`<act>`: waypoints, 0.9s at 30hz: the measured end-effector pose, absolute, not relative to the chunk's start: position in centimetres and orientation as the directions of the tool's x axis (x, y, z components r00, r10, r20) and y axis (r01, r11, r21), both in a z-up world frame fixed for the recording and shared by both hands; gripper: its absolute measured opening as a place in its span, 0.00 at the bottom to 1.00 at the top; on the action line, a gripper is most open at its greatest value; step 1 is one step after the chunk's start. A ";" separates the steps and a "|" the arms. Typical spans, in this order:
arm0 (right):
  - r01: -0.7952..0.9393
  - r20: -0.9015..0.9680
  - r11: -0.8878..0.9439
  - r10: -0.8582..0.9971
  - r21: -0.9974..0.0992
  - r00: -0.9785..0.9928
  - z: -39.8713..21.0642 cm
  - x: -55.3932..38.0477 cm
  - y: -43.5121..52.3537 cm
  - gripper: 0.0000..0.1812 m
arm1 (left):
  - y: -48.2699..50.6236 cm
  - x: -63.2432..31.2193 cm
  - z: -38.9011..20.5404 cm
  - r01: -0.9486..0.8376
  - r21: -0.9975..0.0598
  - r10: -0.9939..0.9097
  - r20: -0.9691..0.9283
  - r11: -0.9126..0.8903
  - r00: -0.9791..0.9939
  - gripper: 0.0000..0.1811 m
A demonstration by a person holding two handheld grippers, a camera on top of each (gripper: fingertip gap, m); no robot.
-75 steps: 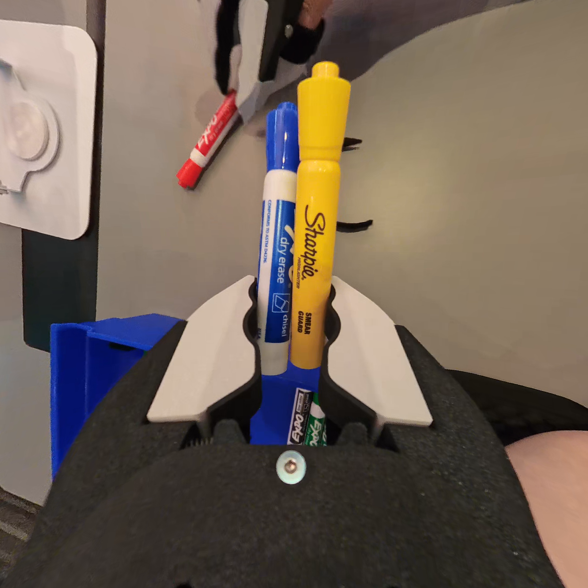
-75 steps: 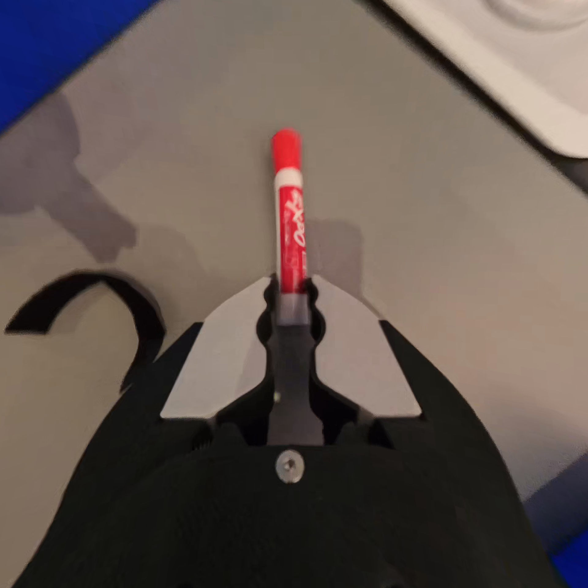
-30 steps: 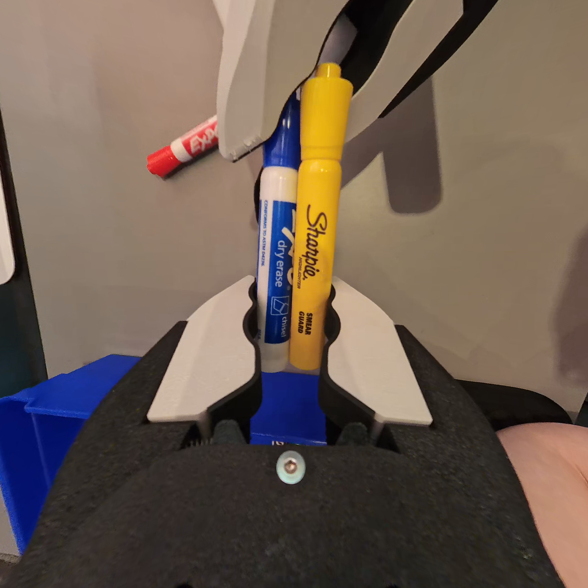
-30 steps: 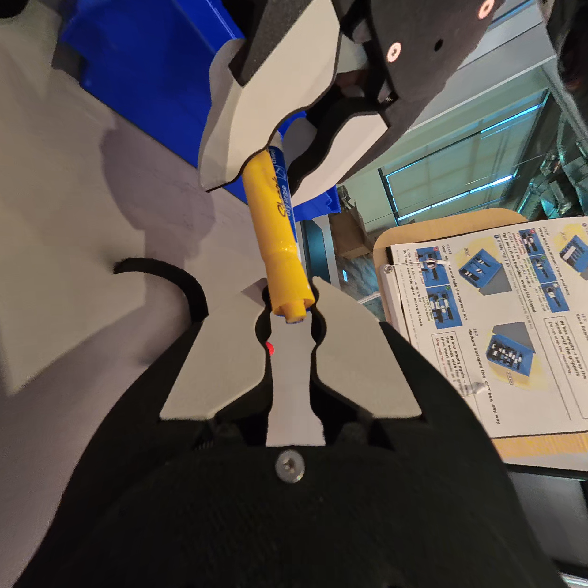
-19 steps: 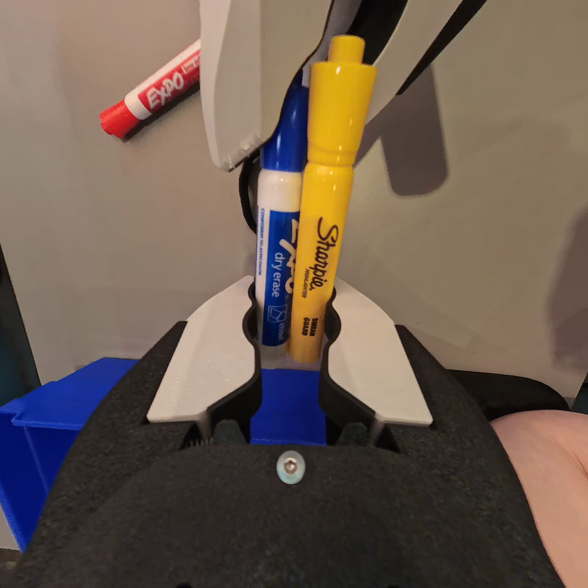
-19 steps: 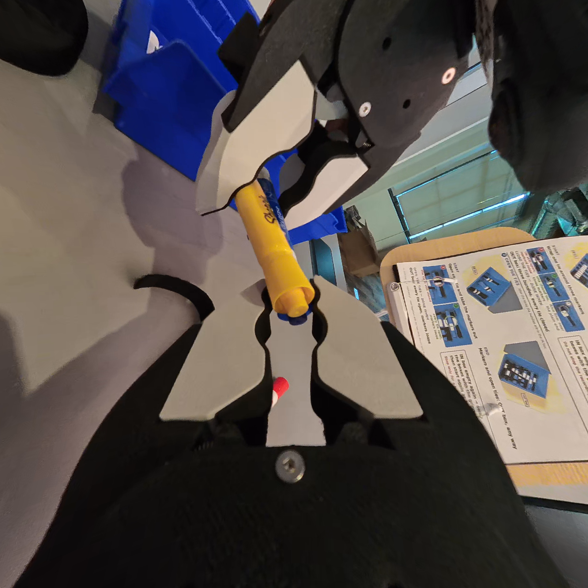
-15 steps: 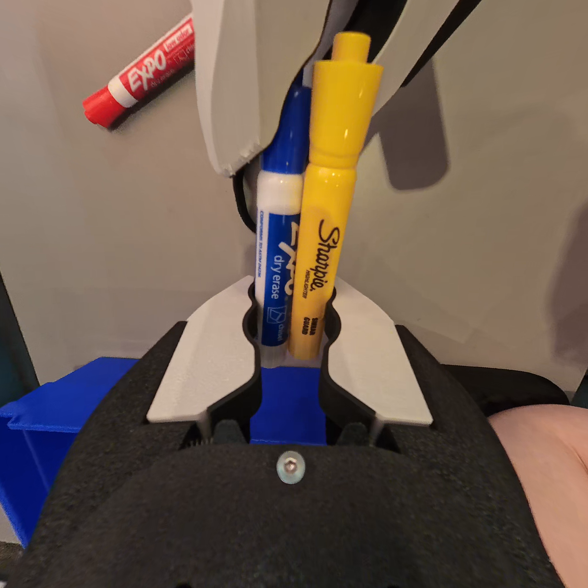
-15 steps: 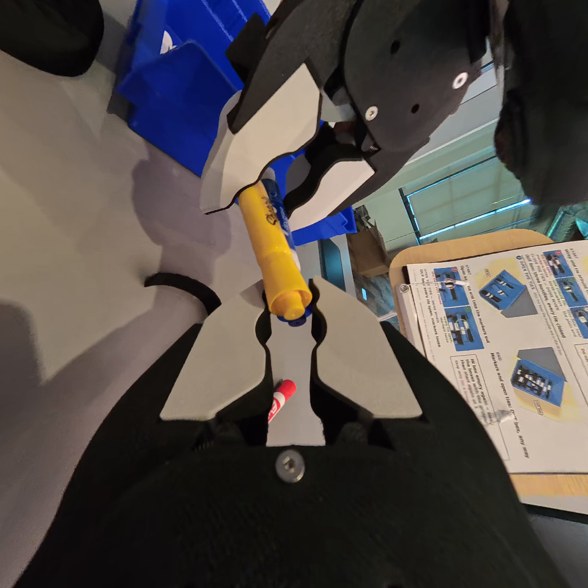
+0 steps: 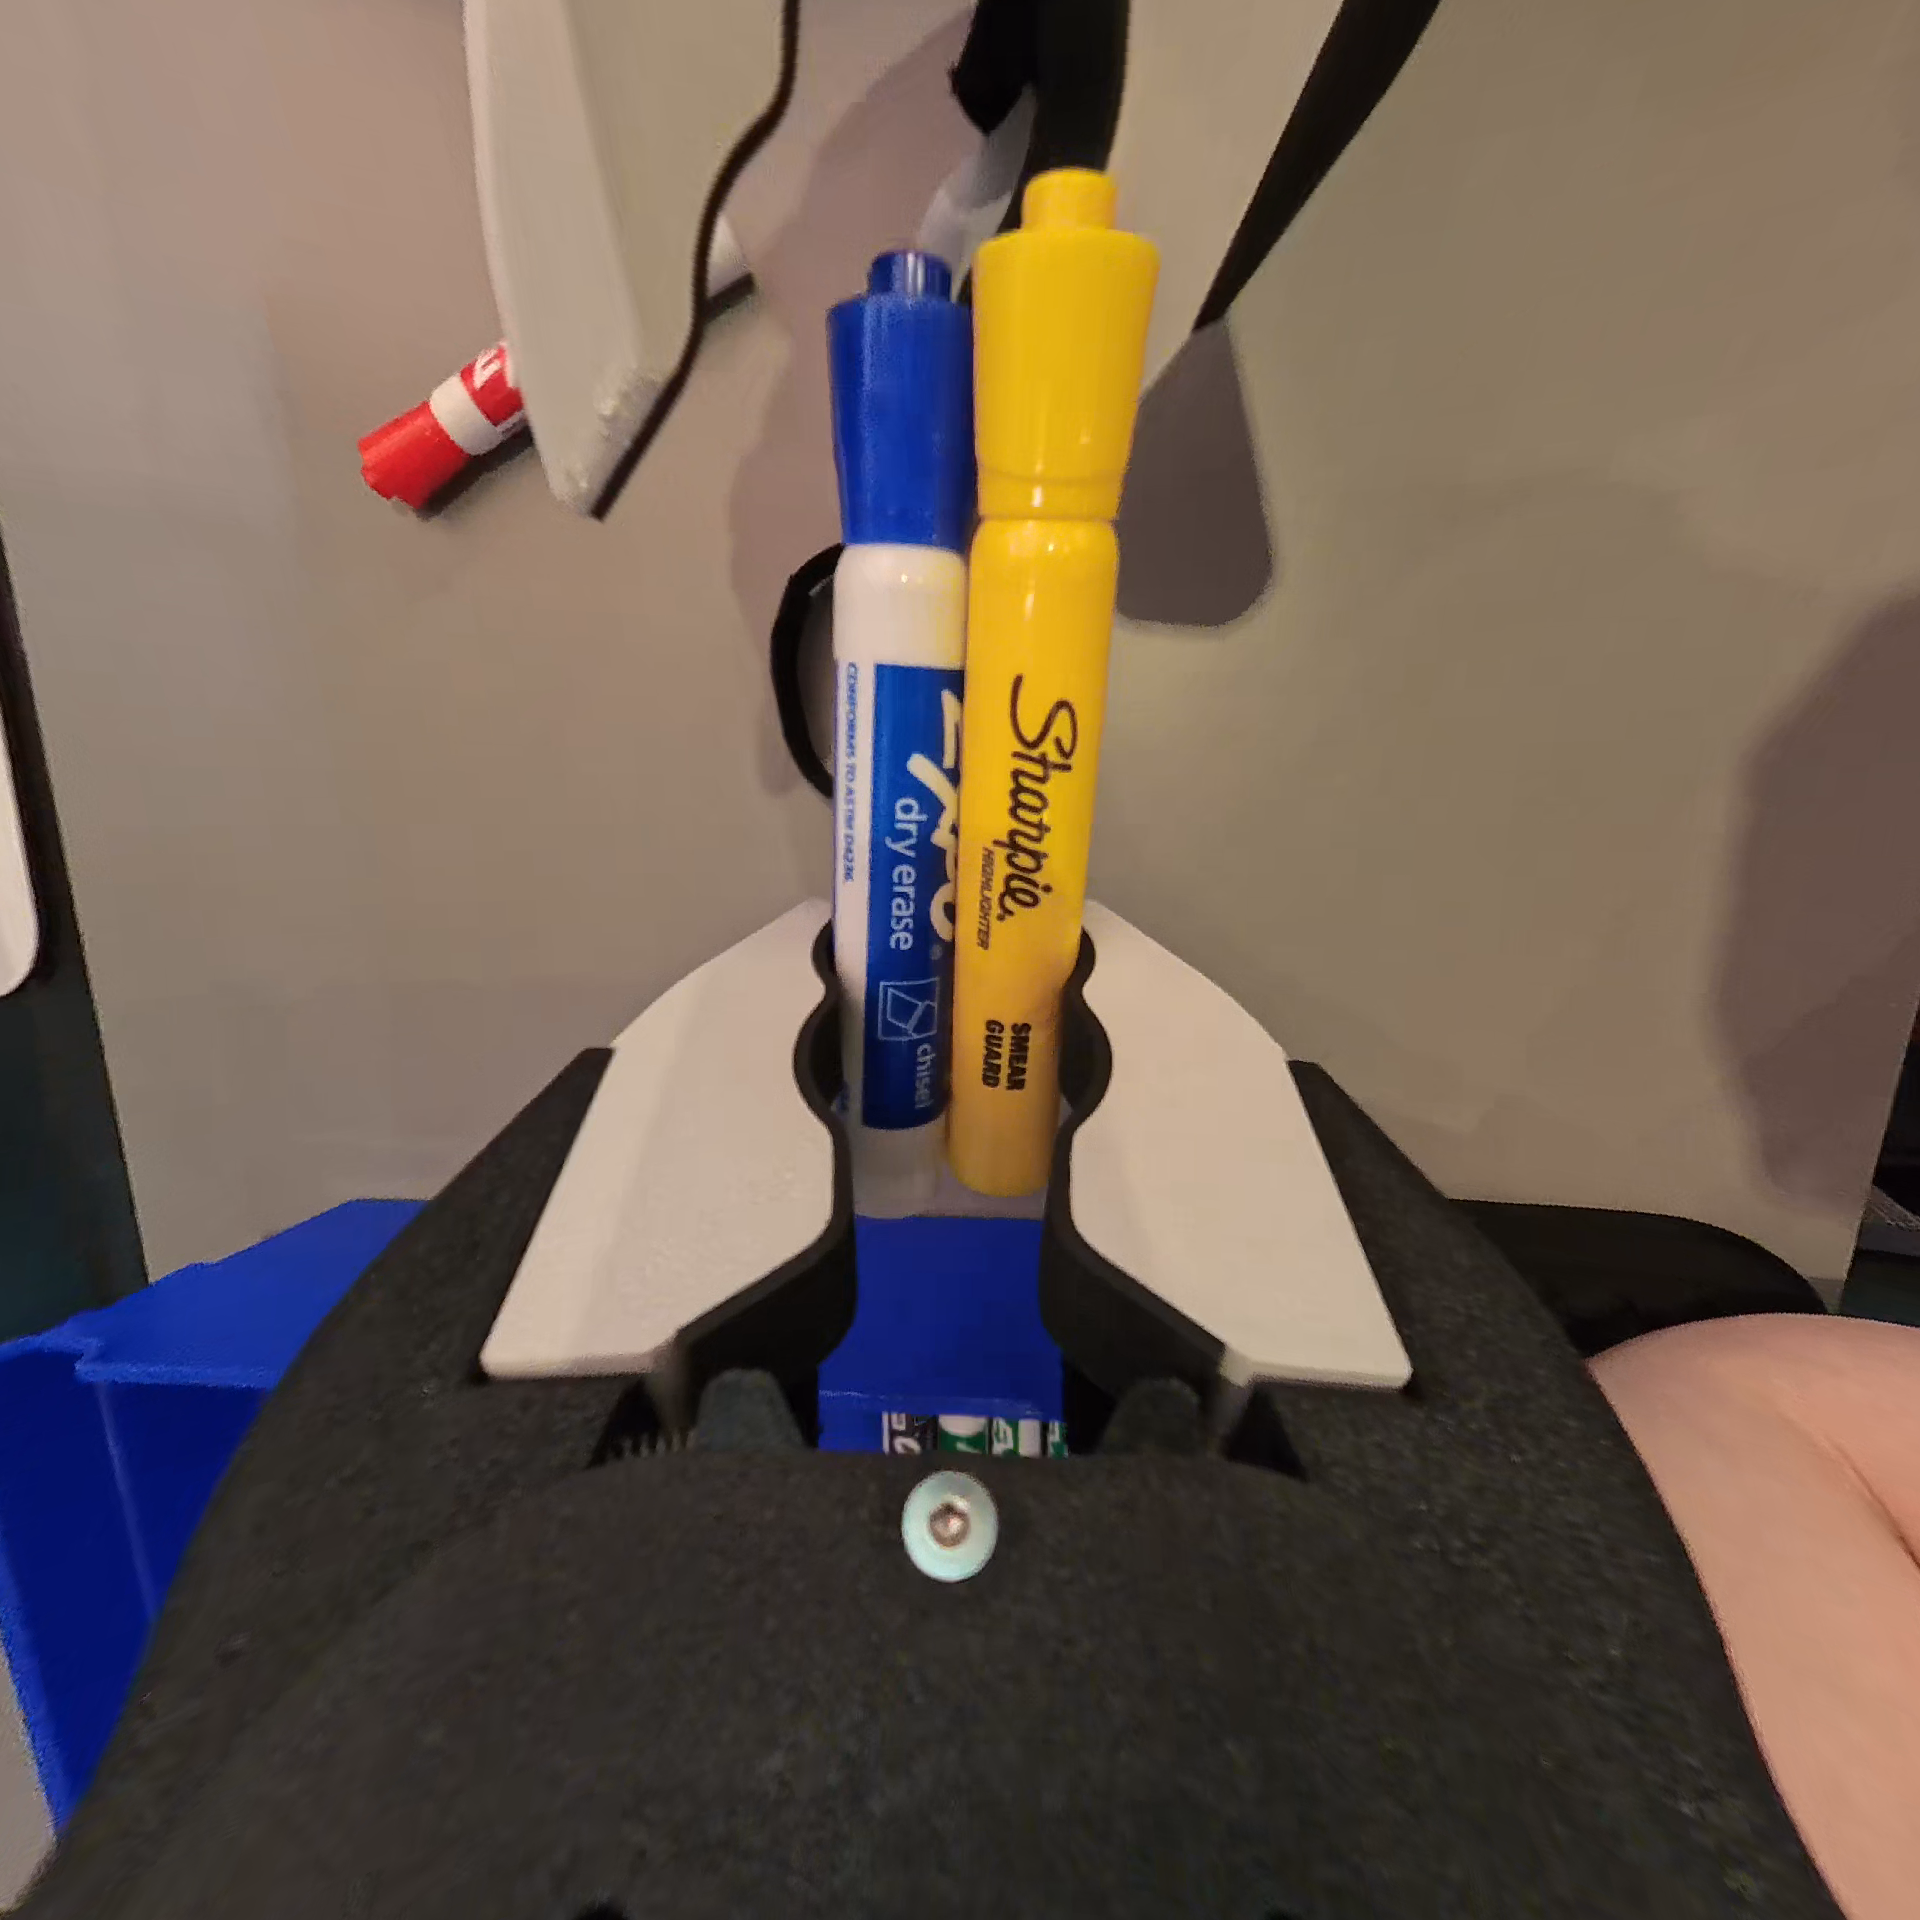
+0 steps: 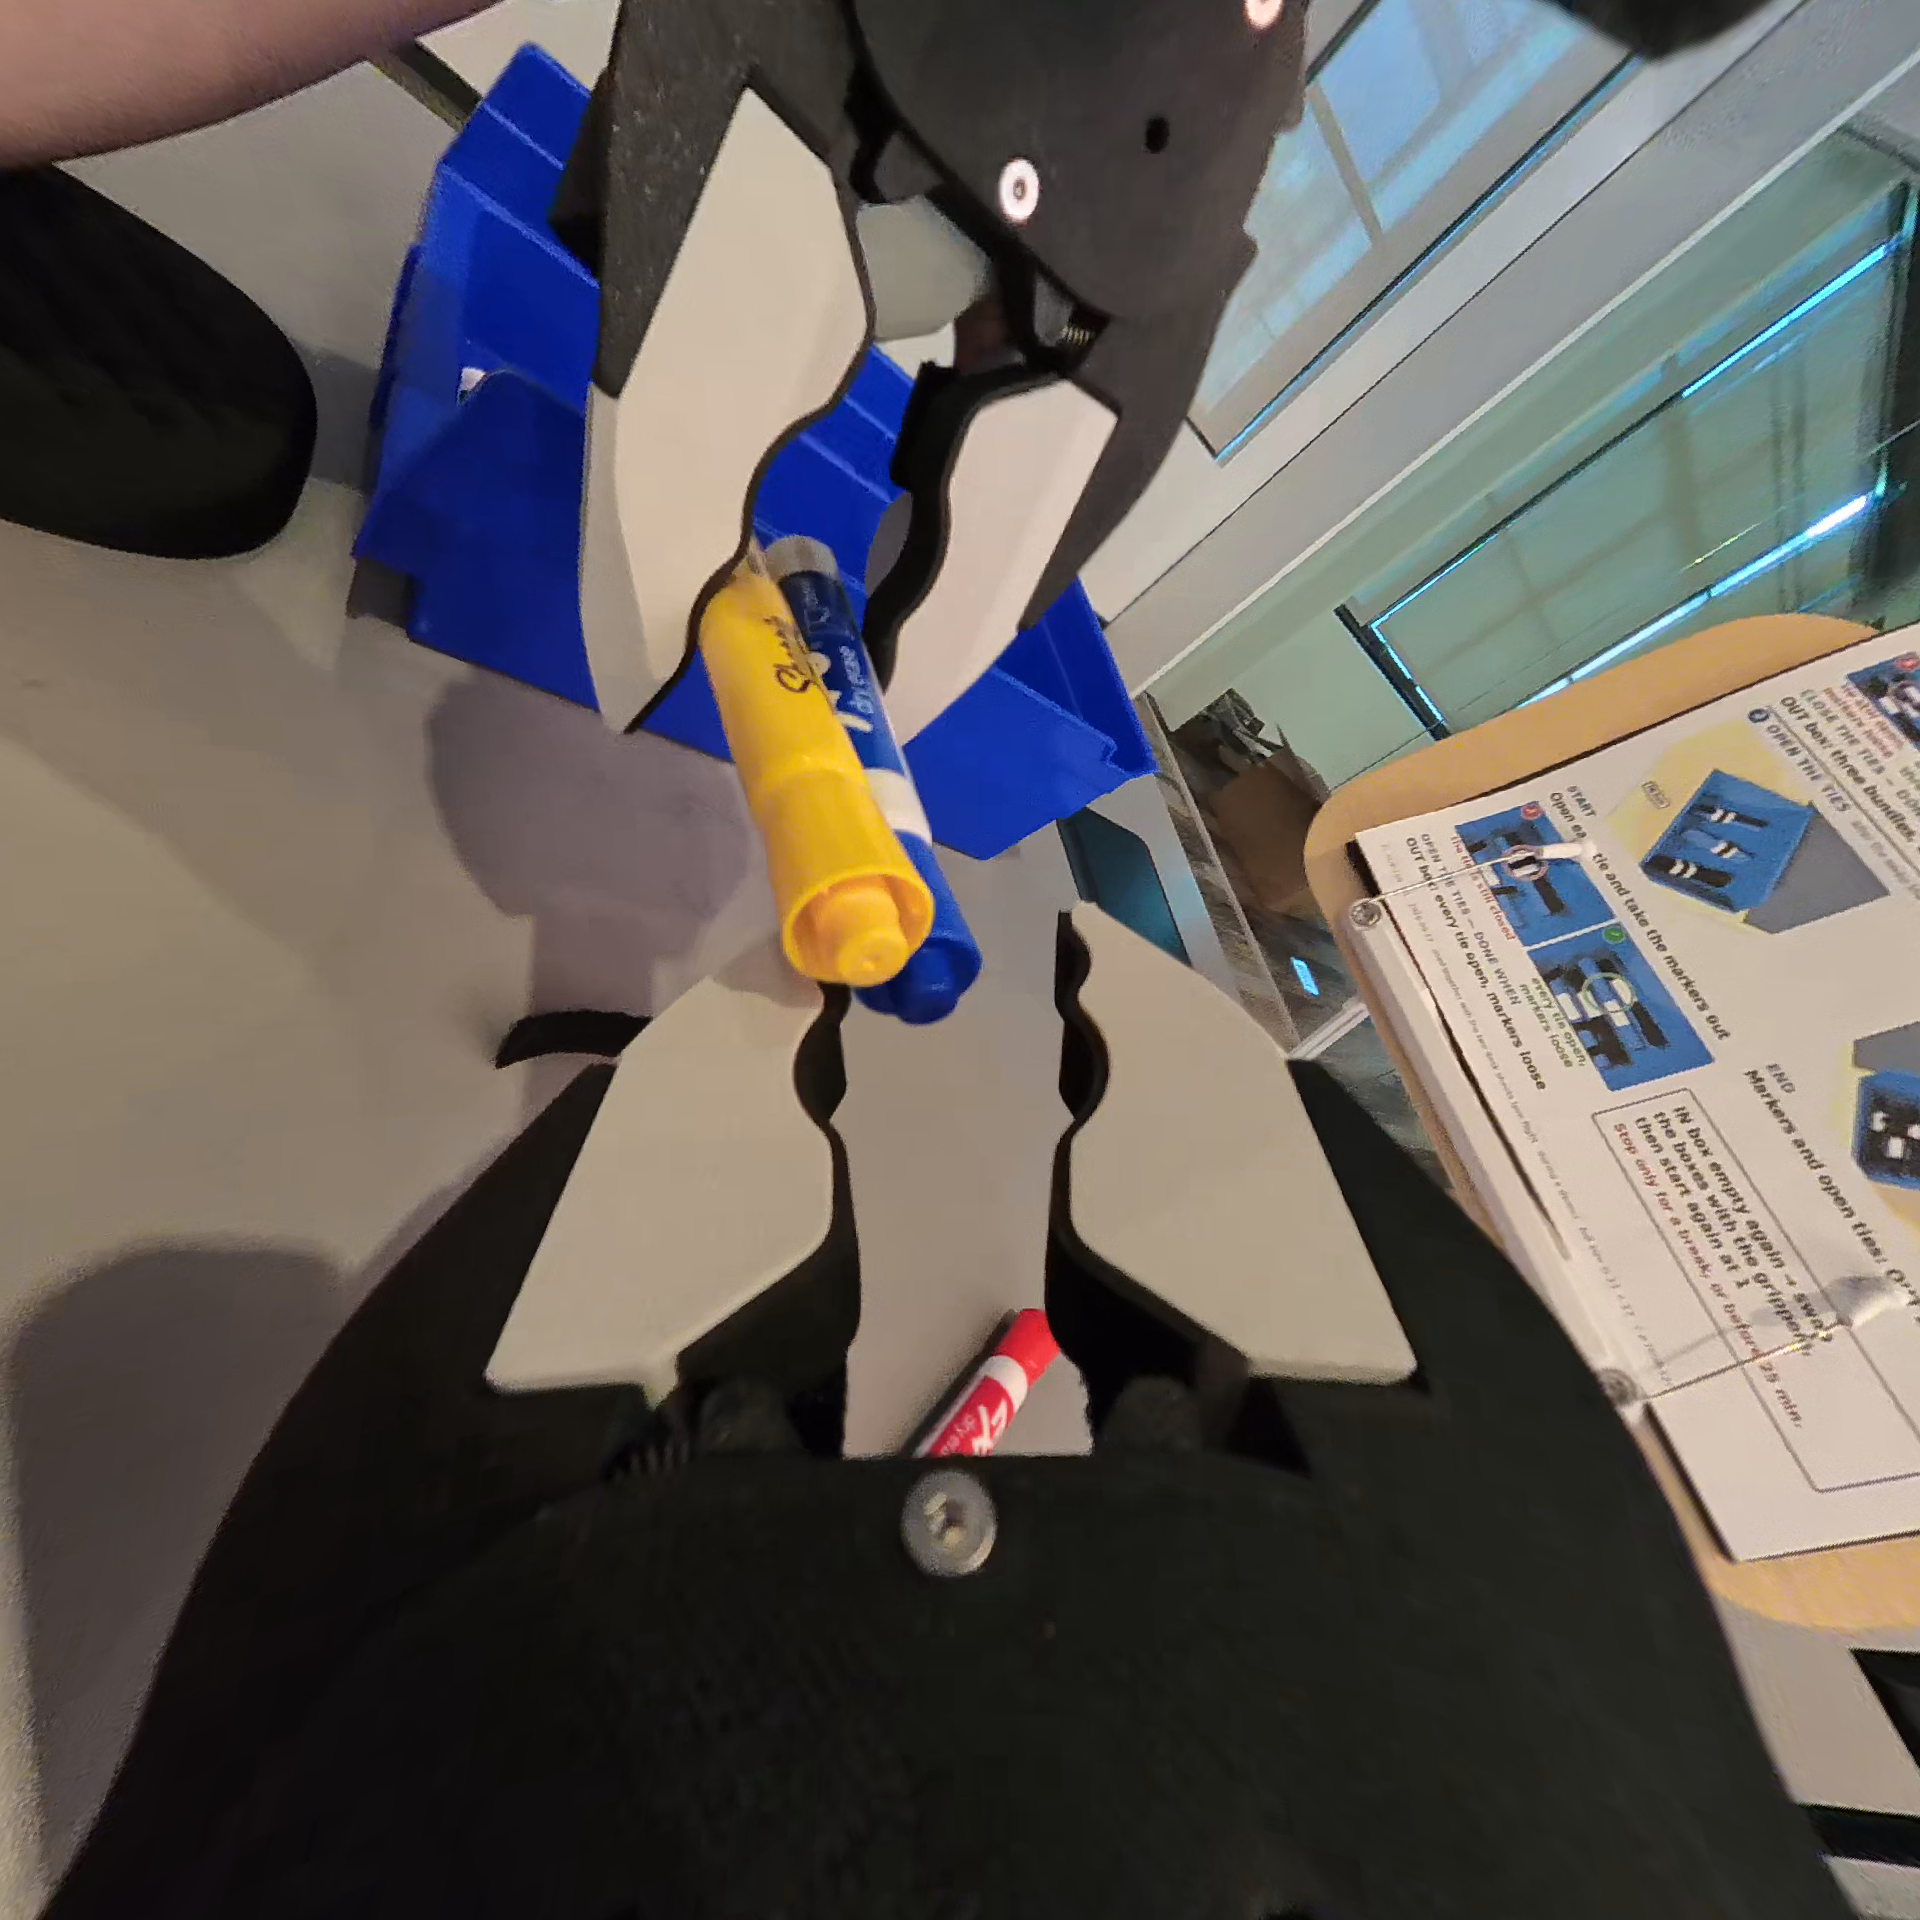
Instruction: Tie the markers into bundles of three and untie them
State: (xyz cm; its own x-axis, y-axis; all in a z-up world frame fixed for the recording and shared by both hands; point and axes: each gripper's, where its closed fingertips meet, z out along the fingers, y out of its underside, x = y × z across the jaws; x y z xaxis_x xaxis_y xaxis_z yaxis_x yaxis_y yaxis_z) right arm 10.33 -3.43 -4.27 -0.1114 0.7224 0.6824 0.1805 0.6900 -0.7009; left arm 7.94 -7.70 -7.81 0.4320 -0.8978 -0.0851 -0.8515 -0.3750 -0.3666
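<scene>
My left gripper (image 9: 951,935) is shut on a blue dry-erase marker (image 9: 899,675) and a yellow highlighter (image 9: 1049,623), side by side, caps pointing away from me. My right gripper (image 10: 945,966) is open and empty, its tips just short of the two caps; the highlighter (image 10: 800,790) and blue marker (image 10: 894,831) point at it. One of its fingers (image 9: 582,260) shows at the top of the left wrist view. A red marker (image 9: 442,431) lies loose on the grey table, also under the right gripper (image 10: 997,1382). A black tie strap (image 10: 551,1034) lies on the table.
A blue bin (image 10: 488,499) stands behind the left gripper, with more markers inside (image 9: 977,1434). An instruction sheet (image 10: 1662,1039) lies on a round wooden table at the right. A black object (image 10: 135,395) sits at the table's left edge. There is about 6 centimeters between the tips of the two grippers. It is some 10 centimeters from my left tips to the black tie strap (image 10: 551,1034).
My right gripper let go of the red marker, which now lies on the table. It closed in on the two caps, then opened wider and backed off slightly. My left grip is unchanged.
</scene>
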 end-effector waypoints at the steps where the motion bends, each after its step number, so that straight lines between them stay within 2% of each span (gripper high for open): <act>1: 0.184 0.672 0.680 0.732 -0.710 -0.113 -4.4 10.3 -3.3 0.22 | -7.6 7.8 -7.7 -0.850 -0.368 -0.894 -0.093 -0.378 0.438 0.21; 7: 0.200 0.508 0.533 0.846 -0.822 -0.163 -5.1 10.0 -3.3 0.29 | -7.4 6.1 -7.3 -0.827 -0.365 -0.861 -0.112 -0.429 0.496 0.21; 11: 0.191 0.198 0.252 0.944 -0.949 -0.264 -4.7 10.0 -4.3 0.40 | -7.3 5.6 -6.9 -0.818 -0.373 -0.849 -0.128 -0.438 0.513 0.21; 15: 0.121 -0.077 -0.035 0.929 -0.992 -0.363 -2.8 10.5 -5.0 0.41 | -7.4 6.0 -6.9 -0.824 -0.377 -0.858 -0.128 -0.423 0.498 0.21; 27: 0.136 -0.230 -0.193 0.911 -0.972 -0.343 -3.6 9.3 -5.0 0.39 | -7.0 5.6 -7.0 -0.814 -0.375 -0.843 -0.132 -0.444 0.521 0.21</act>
